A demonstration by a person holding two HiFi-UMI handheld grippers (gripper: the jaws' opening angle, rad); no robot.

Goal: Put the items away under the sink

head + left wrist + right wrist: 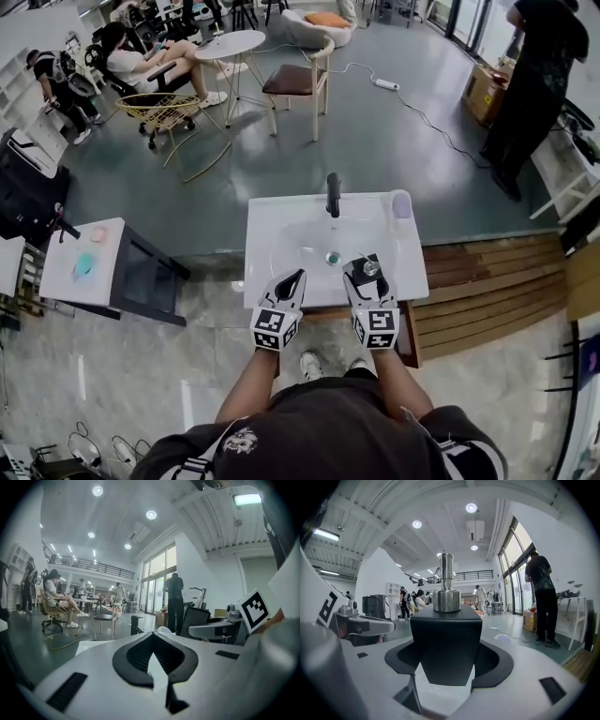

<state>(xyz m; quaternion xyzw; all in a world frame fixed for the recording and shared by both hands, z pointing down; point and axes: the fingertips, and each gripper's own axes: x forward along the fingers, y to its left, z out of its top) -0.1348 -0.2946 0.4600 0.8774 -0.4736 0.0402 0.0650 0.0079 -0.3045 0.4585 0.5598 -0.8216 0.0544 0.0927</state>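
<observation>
Because it must go beneath the sink [272, 216], the silver-capped black bottle [446, 634] stays upright, clamped in the right gripper [367, 274] over the sink's front edge; the left gripper [153, 639], clenched and empty, hovers alongside, likely spare for opening below.

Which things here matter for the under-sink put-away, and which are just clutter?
Job:
- black square bottle with silver metal cap, clamped in right gripper
- white rectangular sink
- pale lilac cup on its back corner, probably

Lying about:
- white side table with pink and teal items
- wooden chair with brown seat
- white power strip
- brown cardboard box
</observation>
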